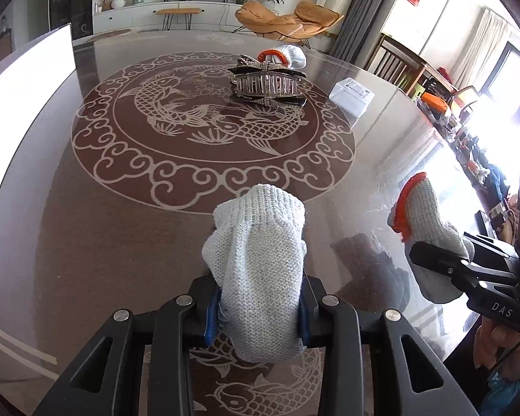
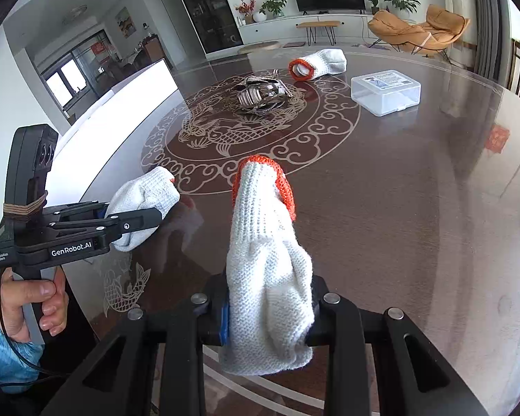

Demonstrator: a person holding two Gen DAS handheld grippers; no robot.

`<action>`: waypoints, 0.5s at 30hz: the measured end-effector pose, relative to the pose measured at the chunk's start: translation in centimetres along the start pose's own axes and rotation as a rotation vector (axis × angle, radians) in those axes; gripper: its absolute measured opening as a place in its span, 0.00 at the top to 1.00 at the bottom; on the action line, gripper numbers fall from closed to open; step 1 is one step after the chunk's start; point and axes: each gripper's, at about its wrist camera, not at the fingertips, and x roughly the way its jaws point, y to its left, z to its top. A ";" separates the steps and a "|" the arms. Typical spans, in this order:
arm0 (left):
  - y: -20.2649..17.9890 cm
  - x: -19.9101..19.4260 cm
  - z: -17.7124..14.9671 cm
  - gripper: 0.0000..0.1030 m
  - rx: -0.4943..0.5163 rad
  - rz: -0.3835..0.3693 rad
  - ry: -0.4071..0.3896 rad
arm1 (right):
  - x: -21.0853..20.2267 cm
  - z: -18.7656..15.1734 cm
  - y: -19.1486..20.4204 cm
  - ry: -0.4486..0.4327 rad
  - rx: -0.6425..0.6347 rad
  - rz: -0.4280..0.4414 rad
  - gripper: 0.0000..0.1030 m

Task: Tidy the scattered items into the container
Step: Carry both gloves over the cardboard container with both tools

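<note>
So far: nothing boxed | left claw (image 1: 258, 306) grips one glove (image 1: 256, 263) | right claw (image 2: 270, 306) grips another glove (image 2: 268, 260) | third glove (image 2: 319, 63), hair clips (image 2: 263, 95) on table (image 2: 416, 201) | box (image 2: 386, 92) shut

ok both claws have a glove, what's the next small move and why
Probably lift both gloves clear and carry them toward the clear box. The left claw and right claw each pinch a glove, and the box sits closed, far across the table.
</note>
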 end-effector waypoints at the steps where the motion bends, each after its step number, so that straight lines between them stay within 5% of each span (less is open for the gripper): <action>1: 0.4 -0.8 -0.4 0.67 -0.011 -0.002 -0.004 | -0.1 0.0 0.7 0.004 -0.007 0.015 0.72; 9: 8.1 -11.3 -1.9 0.67 -0.101 0.053 -0.121 | 1.7 2.4 11.0 0.059 -0.140 0.156 0.72; 15: 19.3 -19.3 -1.9 0.67 -0.215 0.252 -0.202 | 3.5 8.6 24.4 0.019 -0.304 0.318 0.72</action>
